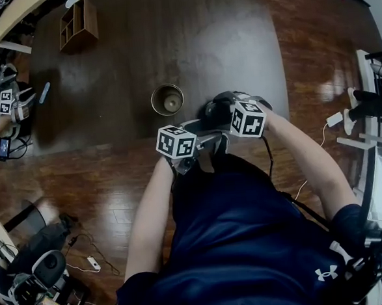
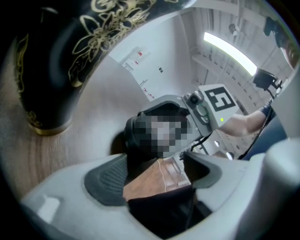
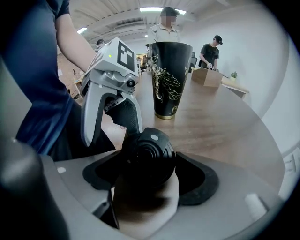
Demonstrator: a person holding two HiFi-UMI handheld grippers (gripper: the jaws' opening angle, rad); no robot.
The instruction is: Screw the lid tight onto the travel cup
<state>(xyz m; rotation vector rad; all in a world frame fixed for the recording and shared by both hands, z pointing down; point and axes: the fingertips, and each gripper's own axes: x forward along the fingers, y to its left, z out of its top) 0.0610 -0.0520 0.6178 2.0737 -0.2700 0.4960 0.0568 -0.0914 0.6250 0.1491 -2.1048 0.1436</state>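
The travel cup [image 3: 171,79] is black with a gold flower pattern. It stands upright and uncapped on the round wooden table [image 3: 225,122], and it also shows as the open cup [image 1: 167,99] from above. The black lid [image 3: 150,157] sits near the table's edge between the jaws of my right gripper [image 3: 150,177]. Those jaws stand wide and do not visibly press it. My left gripper [image 2: 157,171] is open and empty, with the lid [image 2: 159,131] just beyond its jaws. In the right gripper view, one dark finger [image 3: 125,115] of the left gripper reaches the lid's far rim.
A small wooden shelf box [image 1: 77,23] stands at the table's far side. Another person's grippers [image 1: 4,90] work at the far left. To the right stands a white rack [image 1: 377,103], with cables on the floor. Two people [image 3: 211,51] stand behind the table by a cardboard box [image 3: 208,77].
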